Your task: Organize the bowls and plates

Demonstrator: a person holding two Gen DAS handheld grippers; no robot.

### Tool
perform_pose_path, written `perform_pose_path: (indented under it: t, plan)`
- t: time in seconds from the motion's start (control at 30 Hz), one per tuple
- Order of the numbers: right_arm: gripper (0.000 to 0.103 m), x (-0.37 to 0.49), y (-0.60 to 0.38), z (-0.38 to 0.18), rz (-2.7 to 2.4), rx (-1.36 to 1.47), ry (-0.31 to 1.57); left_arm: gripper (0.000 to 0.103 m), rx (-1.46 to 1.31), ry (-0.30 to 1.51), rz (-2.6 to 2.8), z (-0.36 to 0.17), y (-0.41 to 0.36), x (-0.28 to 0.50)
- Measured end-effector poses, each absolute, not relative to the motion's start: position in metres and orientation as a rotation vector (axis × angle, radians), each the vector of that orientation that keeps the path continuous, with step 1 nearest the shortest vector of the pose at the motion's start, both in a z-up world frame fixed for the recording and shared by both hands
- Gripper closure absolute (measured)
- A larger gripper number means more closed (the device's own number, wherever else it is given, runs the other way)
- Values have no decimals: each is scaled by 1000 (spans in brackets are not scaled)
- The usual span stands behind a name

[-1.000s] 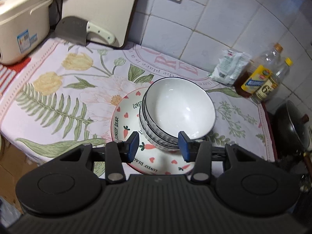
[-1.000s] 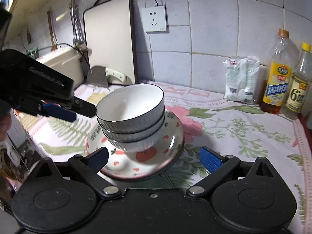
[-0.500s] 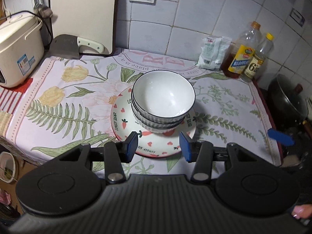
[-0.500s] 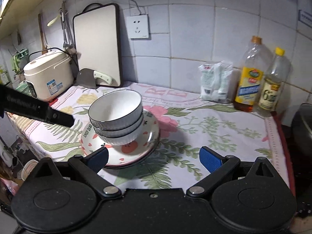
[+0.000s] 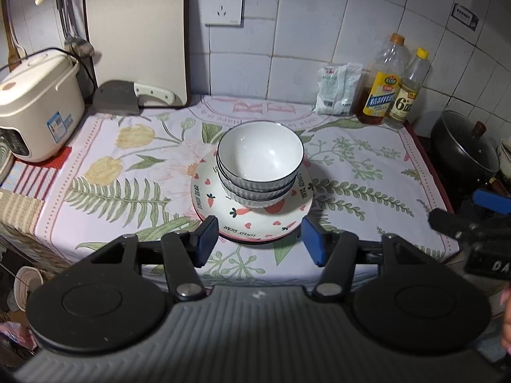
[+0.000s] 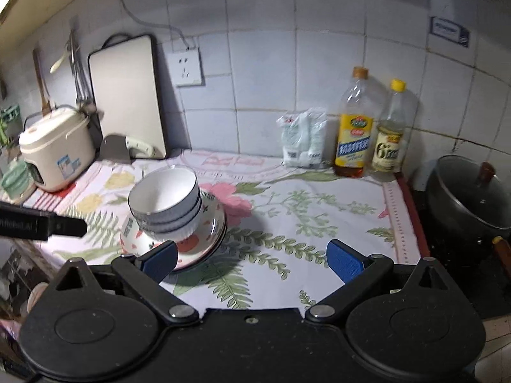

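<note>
Three white ribbed bowls [image 5: 260,159] are nested in a stack on patterned plates [image 5: 252,223] with hearts and carrots, in the middle of the floral cloth. My left gripper [image 5: 260,239] is open and empty, just in front of the plates and apart from them. In the right wrist view the bowl stack [image 6: 166,204] and the plates [image 6: 204,242] sit to the left. My right gripper [image 6: 252,260] is open wide and empty, held back to the right of the plates.
A rice cooker [image 5: 35,108], a cleaver [image 5: 127,97] and a cutting board [image 5: 137,38] stand at the back left. A white packet [image 5: 338,87] and two oil bottles [image 5: 383,89] stand at the back right. A black lidded pot [image 6: 469,194] sits past the cloth's right edge.
Both grippers have pulled back and up from the stack, which looks smaller now. The left jaws have opened wider. The bowls and plates have not moved.
</note>
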State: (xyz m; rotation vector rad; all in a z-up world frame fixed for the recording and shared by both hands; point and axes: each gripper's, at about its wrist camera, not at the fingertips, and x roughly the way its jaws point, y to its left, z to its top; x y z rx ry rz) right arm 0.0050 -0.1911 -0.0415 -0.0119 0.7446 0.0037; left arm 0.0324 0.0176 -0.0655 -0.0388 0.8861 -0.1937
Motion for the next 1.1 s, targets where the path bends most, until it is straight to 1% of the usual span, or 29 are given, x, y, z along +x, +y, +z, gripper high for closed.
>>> perform_pose_path:
  t: [0.2,0.3,0.57,0.63,0.93,1.1]
  plan:
    - [2,-11,-185,-24,-66,-45,692,42,-54,846,-184,-54,20,18]
    - [2,-14,-183,-21,-103,-56,702,40,-61,843,-186,-52,23,12]
    - [1,-11,-185,-27,-182,-7,780,18,-26,840,-186,-55,22,5]
    - [1,-12,-186,-27,-188,10,782,16,-23,852,-186,-58,21,6]
    - [1,-12,-182,-22,-188,22,798,15,23,953,-141,-69,15,11]
    - [1,-13,-176,-22,-183,2,804,15,30,965,-140,-70,13,10]
